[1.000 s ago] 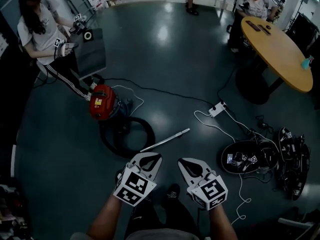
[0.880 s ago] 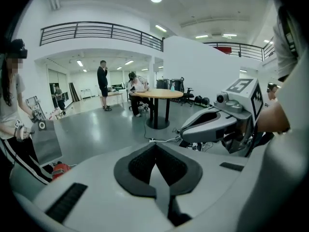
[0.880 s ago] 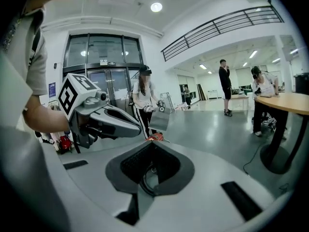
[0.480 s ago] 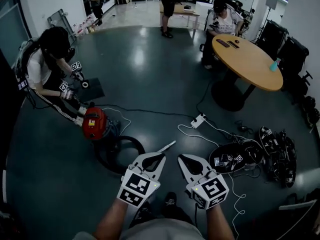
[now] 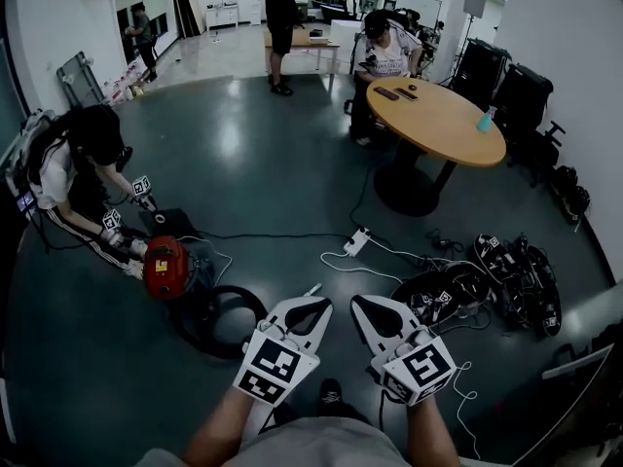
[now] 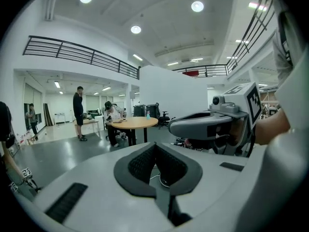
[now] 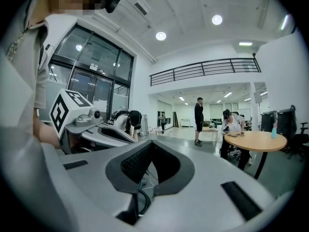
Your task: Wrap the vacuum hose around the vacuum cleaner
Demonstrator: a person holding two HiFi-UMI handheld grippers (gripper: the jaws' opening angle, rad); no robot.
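Observation:
A red vacuum cleaner point(image 5: 164, 266) stands on the dark floor at the left of the head view. Its black hose point(image 5: 216, 314) lies in a loop on the floor beside it, and a metal wand tip point(image 5: 312, 289) shows just beyond my left gripper. My left gripper point(image 5: 319, 306) and my right gripper point(image 5: 362, 305) are held side by side in front of me, well apart from the vacuum. Both are shut and empty. In the left gripper view the jaws point(image 6: 155, 146) meet, as they do in the right gripper view point(image 7: 152, 145).
A person crouches right behind the vacuum point(image 5: 83, 178). A white power strip point(image 5: 356, 241) with cables lies mid-floor. A heap of black gear point(image 5: 487, 285) sits at the right. A round wooden table point(image 5: 434, 121) with a seated person stands farther back. Another person stands beyond point(image 5: 281, 27).
Both grippers have risen and tilted toward level, still shut. My view has lifted, so the vacuum and hose now sit lower and farther left, and more of the room shows.

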